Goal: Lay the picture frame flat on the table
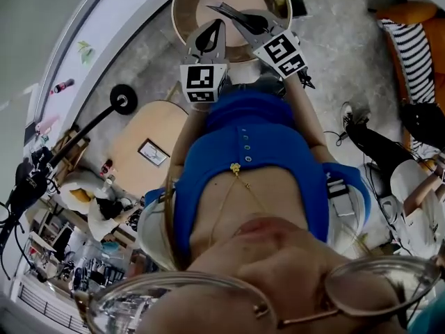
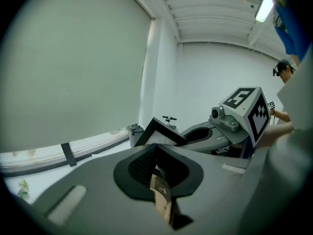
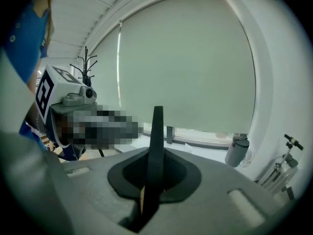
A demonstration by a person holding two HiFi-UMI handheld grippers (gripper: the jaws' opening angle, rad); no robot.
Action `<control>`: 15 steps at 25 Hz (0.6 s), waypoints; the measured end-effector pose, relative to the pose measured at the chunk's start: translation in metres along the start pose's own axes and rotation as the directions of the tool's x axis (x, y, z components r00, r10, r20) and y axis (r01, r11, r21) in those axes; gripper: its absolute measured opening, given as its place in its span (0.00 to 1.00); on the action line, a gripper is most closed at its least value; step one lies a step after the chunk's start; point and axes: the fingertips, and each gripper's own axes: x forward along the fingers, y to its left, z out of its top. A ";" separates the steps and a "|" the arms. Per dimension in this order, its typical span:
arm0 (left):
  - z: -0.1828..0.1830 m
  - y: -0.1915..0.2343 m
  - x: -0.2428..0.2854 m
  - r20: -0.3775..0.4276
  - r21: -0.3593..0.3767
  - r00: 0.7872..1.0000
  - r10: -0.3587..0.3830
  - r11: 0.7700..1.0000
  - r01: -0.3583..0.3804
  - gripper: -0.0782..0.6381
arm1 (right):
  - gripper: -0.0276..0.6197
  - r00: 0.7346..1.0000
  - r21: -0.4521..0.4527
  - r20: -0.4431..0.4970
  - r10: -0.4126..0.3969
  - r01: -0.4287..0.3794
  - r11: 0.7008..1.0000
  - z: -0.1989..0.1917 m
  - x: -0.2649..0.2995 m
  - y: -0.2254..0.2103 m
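Grey speckled floor (image 1: 334, 40). Round wooden tabletop (image 1: 182, 9) at the top of the head view, with a second round table (image 1: 132, 152) near it on the left. Orange chair (image 1: 410, 11) with a striped cushion (image 1: 411, 51) at the top right. Cluttered shelves (image 1: 49, 235) at the lower left. A big pale roller blind (image 3: 186, 62) covers the window above a white sill (image 2: 98, 142). White wall (image 2: 210, 77), ribbed ceiling (image 2: 210, 13), and a lit strip light (image 2: 264, 5). A coat stand (image 3: 85, 62) stands beside the blind.

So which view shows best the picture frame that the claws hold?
The left gripper view: the picture frame shows a black corner and its brown back. The right gripper view shows only its thin black edge. The head view barely shows it.
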 end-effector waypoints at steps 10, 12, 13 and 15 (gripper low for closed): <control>-0.043 0.001 0.024 -0.081 0.023 0.997 0.021 1.000 -0.019 0.11 | 0.08 0.997 0.012 -0.077 0.005 -0.004 1.000 -0.043 0.015 -0.016; -0.052 0.003 0.026 -0.101 0.016 0.995 0.016 1.000 -0.015 0.11 | 0.08 0.996 0.023 -0.087 0.010 -0.008 1.000 -0.050 0.021 -0.017; -0.055 0.002 0.027 -0.109 0.013 0.994 0.015 1.000 -0.013 0.11 | 0.08 0.996 0.027 -0.093 0.012 -0.009 1.000 -0.054 0.024 -0.019; -0.060 0.002 0.032 -0.121 0.008 0.993 0.013 1.000 -0.012 0.11 | 0.08 0.993 0.018 -0.116 0.010 -0.008 1.000 -0.063 0.028 -0.025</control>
